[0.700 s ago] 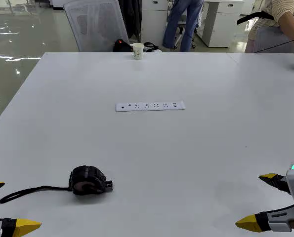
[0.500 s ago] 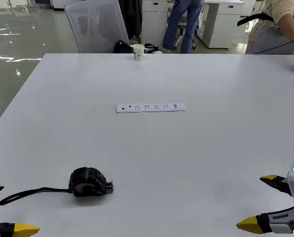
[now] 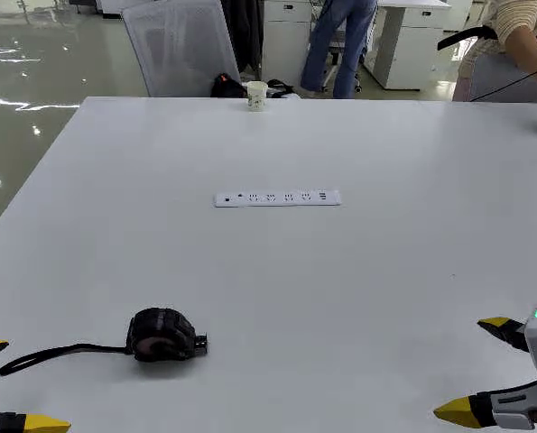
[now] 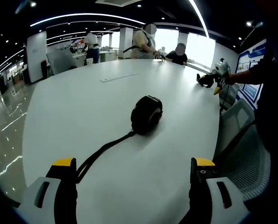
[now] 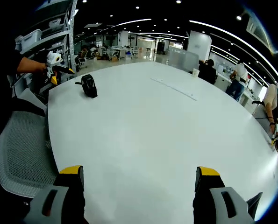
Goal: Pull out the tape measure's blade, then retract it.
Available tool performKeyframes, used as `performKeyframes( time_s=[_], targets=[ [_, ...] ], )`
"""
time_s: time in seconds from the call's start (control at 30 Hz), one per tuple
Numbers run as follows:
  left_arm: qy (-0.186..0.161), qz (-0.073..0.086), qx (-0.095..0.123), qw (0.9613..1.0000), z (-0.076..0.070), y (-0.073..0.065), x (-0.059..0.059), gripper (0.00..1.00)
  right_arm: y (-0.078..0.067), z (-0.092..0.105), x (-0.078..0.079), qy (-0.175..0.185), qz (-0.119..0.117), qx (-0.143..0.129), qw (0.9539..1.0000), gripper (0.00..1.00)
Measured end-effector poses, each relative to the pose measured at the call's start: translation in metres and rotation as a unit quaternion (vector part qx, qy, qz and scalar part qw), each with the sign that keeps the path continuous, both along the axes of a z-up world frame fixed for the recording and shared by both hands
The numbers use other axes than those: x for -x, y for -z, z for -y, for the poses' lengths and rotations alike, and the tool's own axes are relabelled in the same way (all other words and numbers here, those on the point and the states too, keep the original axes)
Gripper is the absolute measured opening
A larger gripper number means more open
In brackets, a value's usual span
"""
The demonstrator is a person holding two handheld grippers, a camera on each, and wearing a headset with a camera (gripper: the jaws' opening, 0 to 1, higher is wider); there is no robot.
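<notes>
Tabletop survey, head view: the tape measure (image 3: 164, 335) rests on the white table (image 3: 358, 271) toward its near left, case closed and no blade drawn, so I judge the pull not yet begun. Its black wrist strap (image 3: 59, 354) trails left, ending just short of the left gripper (image 3: 15, 383), whose yellow-tipped jaws stand apart and hold nothing. The right gripper (image 3: 474, 367) sits at the near right edge, well apart from the case, jaws likewise spread and empty. A white power strip (image 3: 277, 198) lies mid-table and a paper cup (image 3: 256, 95) stands at the far edge; neither bears on the work. Left gripper view: the case lies straight ahead between the two open jaws but well beyond their tips, the strap running back toward the left-hand jaw. This alignment suggests the left gripper is meant to pin the body. The right gripper (image 4: 209, 80) shows at the far table edge. Right gripper view: both jaws rise wide apart over bare table, with the tape measure (image 5: 89, 86) small at upper left, near the left gripper (image 5: 59, 70). The blade hook appears to face the right side in the head view, which would suit the right gripper drawing it out; the hook is too small to confirm.
</notes>
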State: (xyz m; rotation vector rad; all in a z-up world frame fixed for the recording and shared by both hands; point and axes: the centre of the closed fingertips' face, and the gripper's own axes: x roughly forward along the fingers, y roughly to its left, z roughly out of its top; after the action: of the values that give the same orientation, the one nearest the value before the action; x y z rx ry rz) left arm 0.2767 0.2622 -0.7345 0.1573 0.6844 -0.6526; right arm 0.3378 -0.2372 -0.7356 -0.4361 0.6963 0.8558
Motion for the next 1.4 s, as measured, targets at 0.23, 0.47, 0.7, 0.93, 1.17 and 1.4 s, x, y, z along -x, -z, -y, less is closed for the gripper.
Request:
performKeyframes(
  time_s=[0.23,0.47,0.7,0.93,1.17,1.4],
  targets=[
    [0.025,-0.011,-0.004,0.9996,0.007,0.002,0.000,0.99,-0.006,-0.006,-0.005,-0.016,-0.002,-0.010,0.9998,0.99],
    [0.050,-0.012,-0.015,0.9986,0.010,-0.001,-0.005,0.99,-0.011,-0.018,-0.006,-0.039,-0.005,-0.019,0.9990,0.99],
    [0.088,-0.012,-0.035,0.9955,0.015,-0.008,-0.013,0.99,-0.012,-0.033,-0.005,-0.071,-0.012,-0.032,0.9969,0.99],
    [0.104,-0.013,-0.044,0.9936,0.019,-0.014,-0.025,0.99,-0.012,-0.041,-0.006,-0.074,-0.020,-0.029,0.9966,0.99],
    [0.127,-0.020,-0.057,0.9901,0.026,-0.013,-0.030,0.99,-0.014,-0.052,-0.009,-0.087,-0.015,-0.028,0.9957,0.99],
    [0.146,-0.020,-0.062,0.9872,0.036,-0.015,-0.035,0.99,-0.015,-0.058,-0.013,-0.097,-0.014,-0.029,0.9948,0.99]
  ],
)
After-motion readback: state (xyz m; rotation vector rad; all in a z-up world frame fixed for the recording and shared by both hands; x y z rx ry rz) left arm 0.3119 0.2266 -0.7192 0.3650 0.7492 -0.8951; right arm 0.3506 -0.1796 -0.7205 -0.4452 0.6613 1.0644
